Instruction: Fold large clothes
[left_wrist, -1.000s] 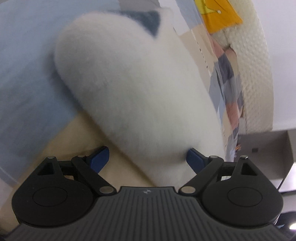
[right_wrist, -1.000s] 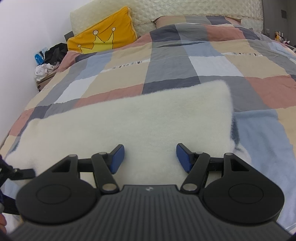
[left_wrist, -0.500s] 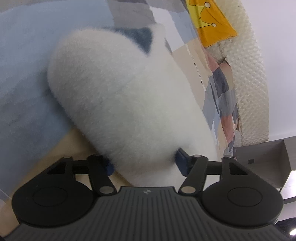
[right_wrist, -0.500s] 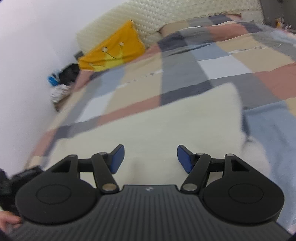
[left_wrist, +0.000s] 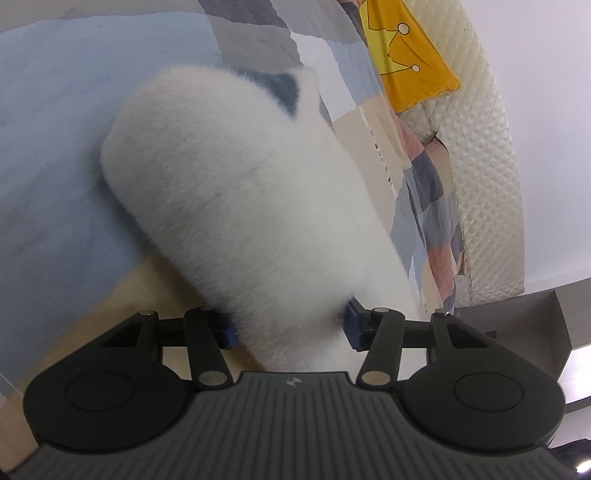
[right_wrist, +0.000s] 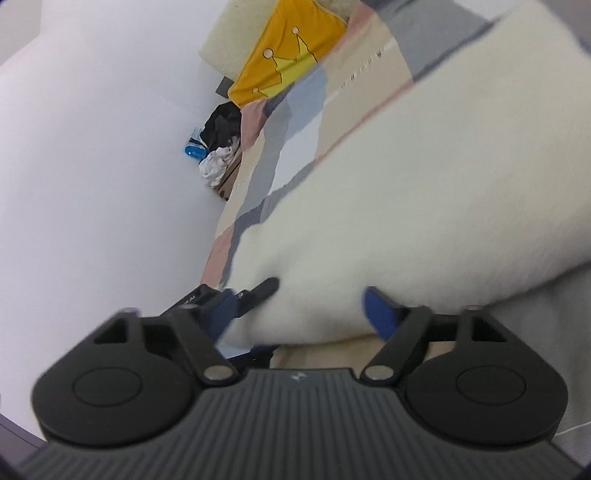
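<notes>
While the left gripper (left_wrist: 290, 328) is closing on the soft, bulky fleece garment (left_wrist: 240, 192), the empty right gripper (right_wrist: 299, 310) is opening beside its thick folded edge, the best hold.

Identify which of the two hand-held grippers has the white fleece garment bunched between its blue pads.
The left hand-held gripper: its jaws are closing on the white fleece garment. The right hand-held gripper is opening, its pads wide apart.

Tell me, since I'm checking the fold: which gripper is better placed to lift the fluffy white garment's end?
Left gripper: its jaws are closing around the white garment. The right gripper is opening, unclamped.
</notes>
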